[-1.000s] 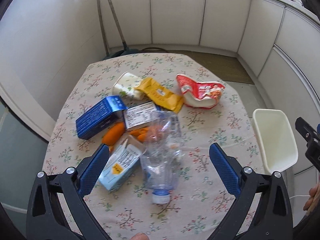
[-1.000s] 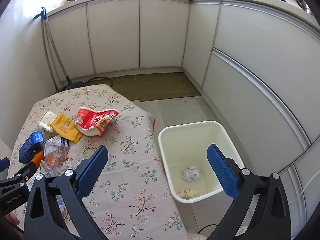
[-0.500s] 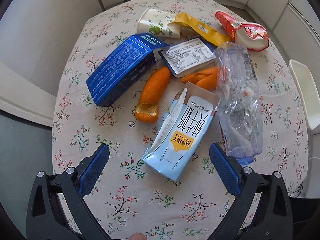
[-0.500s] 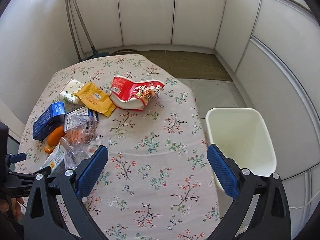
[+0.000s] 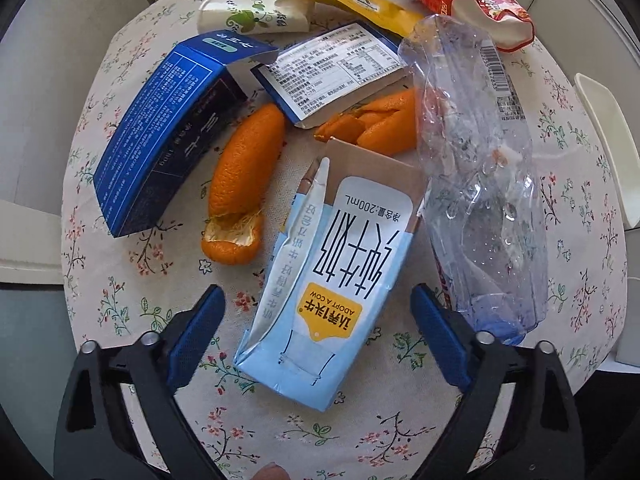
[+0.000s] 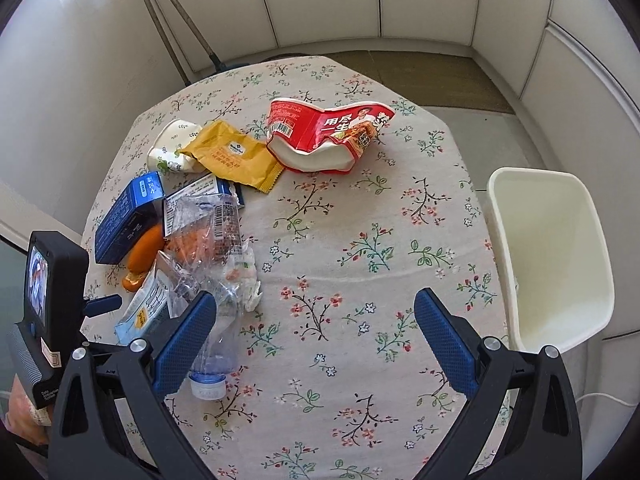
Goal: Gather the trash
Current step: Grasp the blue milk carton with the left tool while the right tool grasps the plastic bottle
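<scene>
The left tool (image 5: pixel 316 334) hangs spread wide over the worktop (image 5: pixel 280 432), its blue pads either side of the carton (image 5: pixel 332 280), not touching it. Peel (image 5: pixel 240 184) lies ahead-left, the crushed bottle (image 5: pixel 480 184) just right. The right tool (image 6: pixel 316 336) is also spread, nothing between; the bin (image 6: pixel 556 256) stands to its right.

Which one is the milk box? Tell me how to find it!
Look at the flowery table and find the pile of trash. The milk box lies flat at the near edge of the pile, between the orange peel and the squashed clear bottle. It is the only pale blue carton, with a yellow tag and big black letters.
</scene>
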`<action>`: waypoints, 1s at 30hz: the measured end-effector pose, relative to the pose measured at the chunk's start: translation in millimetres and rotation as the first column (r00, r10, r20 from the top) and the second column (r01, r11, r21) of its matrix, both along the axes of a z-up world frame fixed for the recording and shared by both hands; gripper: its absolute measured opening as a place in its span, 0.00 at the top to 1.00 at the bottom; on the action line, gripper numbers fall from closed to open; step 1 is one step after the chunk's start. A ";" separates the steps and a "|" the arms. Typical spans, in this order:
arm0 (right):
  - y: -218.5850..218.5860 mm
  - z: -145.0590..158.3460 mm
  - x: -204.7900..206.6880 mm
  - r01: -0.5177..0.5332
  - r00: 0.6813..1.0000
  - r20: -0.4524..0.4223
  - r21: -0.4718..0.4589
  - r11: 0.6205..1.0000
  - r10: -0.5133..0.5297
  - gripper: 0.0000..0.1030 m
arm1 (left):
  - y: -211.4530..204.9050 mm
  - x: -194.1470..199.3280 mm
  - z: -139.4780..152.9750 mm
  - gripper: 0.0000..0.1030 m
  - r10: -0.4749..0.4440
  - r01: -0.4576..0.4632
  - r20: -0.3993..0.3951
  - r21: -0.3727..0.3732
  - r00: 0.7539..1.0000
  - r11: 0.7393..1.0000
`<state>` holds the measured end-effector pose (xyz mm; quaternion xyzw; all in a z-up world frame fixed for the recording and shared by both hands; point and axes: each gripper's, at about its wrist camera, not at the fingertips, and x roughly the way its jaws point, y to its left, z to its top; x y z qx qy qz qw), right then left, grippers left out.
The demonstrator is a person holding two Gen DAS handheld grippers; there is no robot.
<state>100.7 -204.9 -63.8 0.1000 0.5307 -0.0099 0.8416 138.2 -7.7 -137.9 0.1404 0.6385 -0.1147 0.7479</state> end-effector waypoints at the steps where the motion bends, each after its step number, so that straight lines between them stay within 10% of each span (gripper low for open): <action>1: 0.4 -1.0 0.5 0.001 1.000 -0.003 0.001 1.000 -0.001 0.06 | -1.0 0.1 -1.7 0.38 -0.005 0.005 -0.013 0.002 1.000 1.000; 15: 23.1 -32.3 13.6 0.010 0.991 -0.130 0.159 0.987 0.011 0.06 | 30.5 -36.0 71.9 0.49 0.140 -0.124 0.084 -0.172 0.987 0.977; 30: 103.0 -57.6 32.0 -0.037 0.993 -0.116 -0.025 0.999 0.034 0.06 | 87.1 -17.7 121.0 0.49 0.347 -0.269 0.160 -0.373 0.924 0.888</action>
